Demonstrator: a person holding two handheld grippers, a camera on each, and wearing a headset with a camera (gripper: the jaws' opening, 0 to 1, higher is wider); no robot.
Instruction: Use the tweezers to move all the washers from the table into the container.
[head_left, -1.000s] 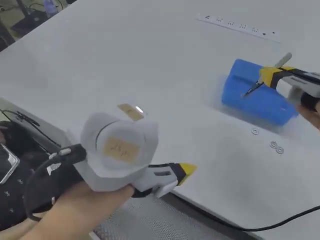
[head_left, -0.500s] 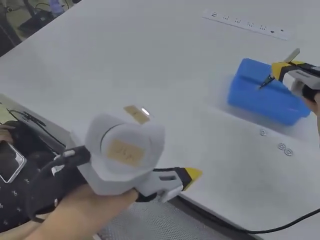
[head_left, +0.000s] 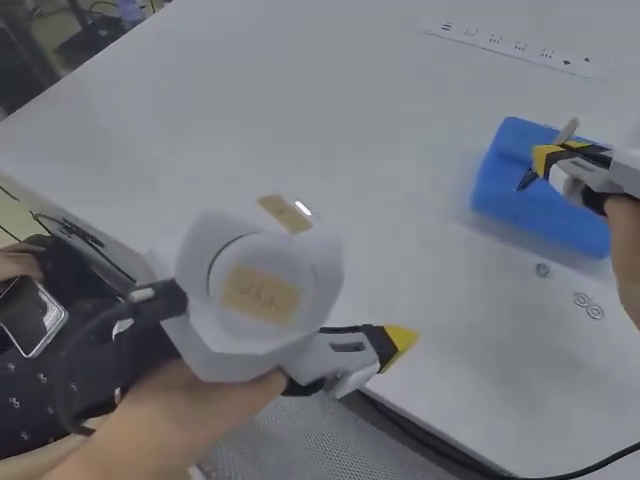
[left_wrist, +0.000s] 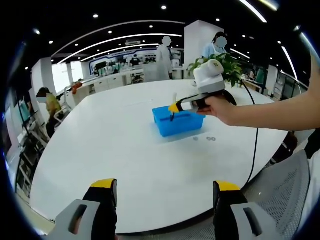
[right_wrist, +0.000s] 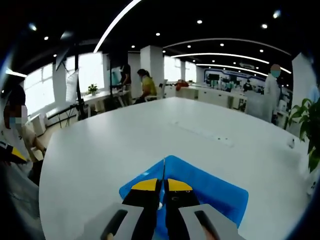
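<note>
White and broad, the surface (head_left: 300, 120) is seen carrying everything of the task. A long power strip (head_left: 515, 47) is laid along its far side. A blue container (head_left: 530, 195), open at the top, is set on the right part of the surface, well apart from the near edge.

The left gripper (left_wrist: 162, 187) is held in a hand low at the near edge of the surface, pointed across it toward the container. Its yellow-tipped fingers (left_wrist: 104, 185) are spread wide apart, and nothing is held between them.

The right gripper (head_left: 548, 160) is held above the container's right part. In the right gripper view its fingers (right_wrist: 145, 186) are seen pressed together on the tweezers (head_left: 524, 181), which are gripped at mid-length. The silver back end is stuck out above the yellow tips, and the dark points are aimed down into the container. Whether a washer is pinched in the points cannot be told.

Three washers (head_left: 542, 270) are left on the bare surface, just beside the container's near side. One is placed alone close to the container wall, and two are set as a pair a little farther to the right, near each other. In the left gripper view they are seen as small rings in front of the container.
</note>
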